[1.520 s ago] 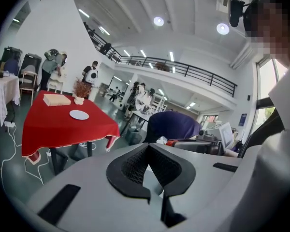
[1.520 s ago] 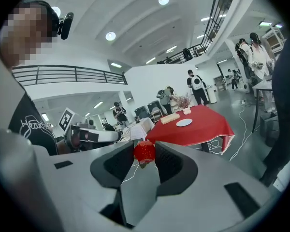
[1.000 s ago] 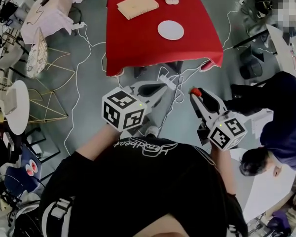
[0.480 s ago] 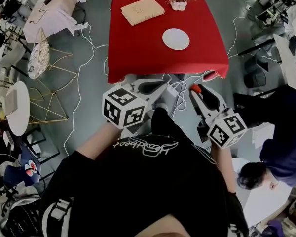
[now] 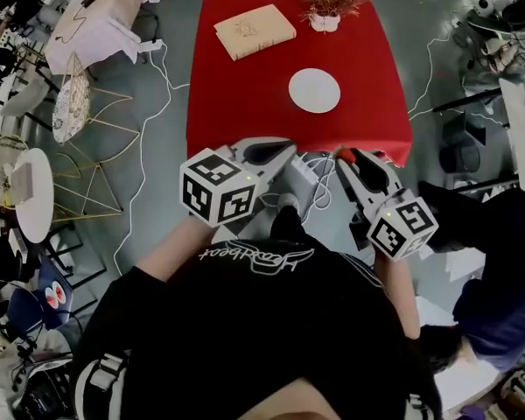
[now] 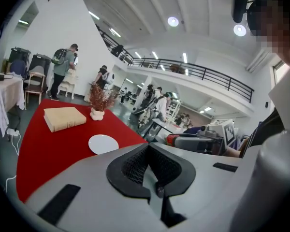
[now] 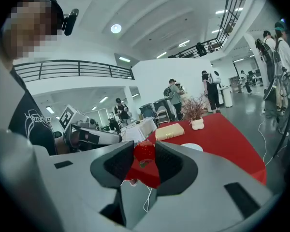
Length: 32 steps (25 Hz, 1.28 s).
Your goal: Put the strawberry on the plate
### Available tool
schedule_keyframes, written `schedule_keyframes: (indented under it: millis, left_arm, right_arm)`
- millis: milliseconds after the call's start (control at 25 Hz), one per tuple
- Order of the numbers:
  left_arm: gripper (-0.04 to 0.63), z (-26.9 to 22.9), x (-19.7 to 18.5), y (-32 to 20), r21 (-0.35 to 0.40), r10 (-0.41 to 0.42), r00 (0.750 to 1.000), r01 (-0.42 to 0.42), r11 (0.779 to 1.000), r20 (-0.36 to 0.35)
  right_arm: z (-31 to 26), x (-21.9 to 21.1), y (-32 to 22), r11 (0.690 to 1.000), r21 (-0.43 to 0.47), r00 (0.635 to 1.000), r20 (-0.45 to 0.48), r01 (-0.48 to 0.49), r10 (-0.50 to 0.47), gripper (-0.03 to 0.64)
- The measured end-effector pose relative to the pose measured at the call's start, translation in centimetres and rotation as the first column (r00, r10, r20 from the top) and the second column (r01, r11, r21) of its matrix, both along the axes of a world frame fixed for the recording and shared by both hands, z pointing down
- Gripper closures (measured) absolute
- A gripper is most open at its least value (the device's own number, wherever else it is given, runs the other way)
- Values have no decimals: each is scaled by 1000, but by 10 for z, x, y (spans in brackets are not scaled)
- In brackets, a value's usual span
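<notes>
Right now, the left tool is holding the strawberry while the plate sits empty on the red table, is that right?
Not quite: the right tool holds the strawberry, as the right gripper view shows; the left tool holds nothing. The plate does sit empty on the red table.

Matt red tablecloth [image 5: 245, 94], smooth white plate [image 5: 314, 89], glossy strawberry [image 7: 144, 151]
</notes>
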<state>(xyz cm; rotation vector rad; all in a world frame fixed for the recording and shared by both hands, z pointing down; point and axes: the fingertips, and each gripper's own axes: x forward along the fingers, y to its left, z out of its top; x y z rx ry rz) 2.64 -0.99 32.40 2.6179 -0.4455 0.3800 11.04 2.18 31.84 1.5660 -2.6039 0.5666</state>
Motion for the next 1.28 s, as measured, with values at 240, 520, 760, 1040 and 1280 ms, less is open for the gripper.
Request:
schedule_keyframes:
  millis: [240,520,760,1040,1280]
  left_arm:
    - [589,12,23,-49,-42,-28,999,29,999,15]
    - [589,28,35,-97,-81,-69,997,70,994,22]
    - [589,51,35,-131,-132,-109,994,112,985,30]
    - [588,65,35,-156,-158,-140,989,145,977,42]
    - [589,76,37,-169,-178,-148,988,154,972,47]
  right_arm:
    - [8,27,-51,999,-29,1000,7,15,-15,488]
    - [17,37,-105,996,-65,998,-2,64,-65,488]
    - [34,36,-146,990,-97,994,-12,107,-108,488]
    - [43,33,-184,984,-103,988,-44,146,-151,488]
    - [52,38,-218,983,-107,986,-59,150,-157,488]
